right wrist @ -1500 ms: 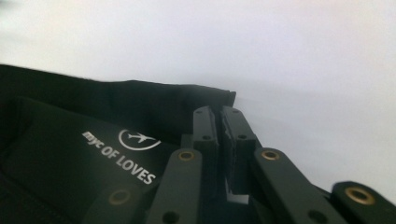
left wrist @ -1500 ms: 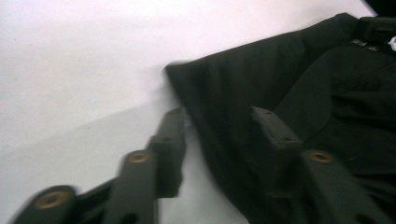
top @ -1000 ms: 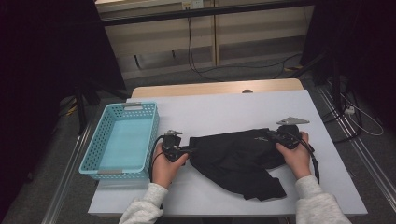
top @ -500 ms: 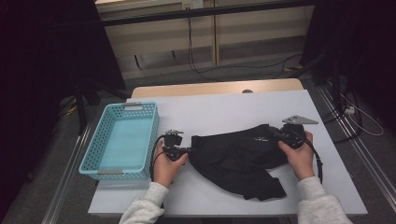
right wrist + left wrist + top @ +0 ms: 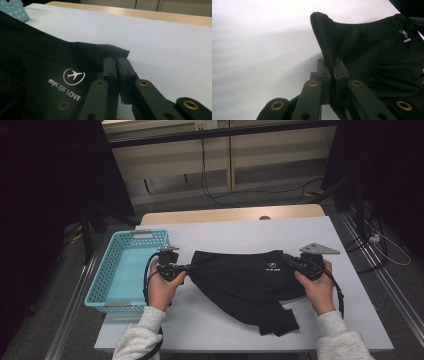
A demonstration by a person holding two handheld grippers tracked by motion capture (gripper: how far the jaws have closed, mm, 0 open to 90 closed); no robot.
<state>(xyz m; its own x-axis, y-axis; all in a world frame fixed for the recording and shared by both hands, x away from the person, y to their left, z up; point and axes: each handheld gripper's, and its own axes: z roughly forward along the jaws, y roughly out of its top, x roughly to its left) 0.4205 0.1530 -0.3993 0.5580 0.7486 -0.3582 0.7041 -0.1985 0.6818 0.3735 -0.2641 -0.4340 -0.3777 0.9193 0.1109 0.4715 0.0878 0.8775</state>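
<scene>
We see the black garment (image 5: 250,282) stretched across the middle of the white table (image 5: 240,232), held at both ends. The left gripper (image 5: 186,268) pinches its corner at nine o'clock; its jaws have just been closing and now press together on a fold of cloth (image 5: 329,50). The right gripper (image 5: 292,264) clamps the opposite edge at three o'clock, just beside the white aeroplane logo (image 5: 73,76). A loose part of the garment trails toward five o'clock, short of the near table edge. The turquoise basket (image 5: 102,287) sits at nine o'clock — just beside the left gripper. Bare tabletop lies open toward twelve o'clock.
</scene>
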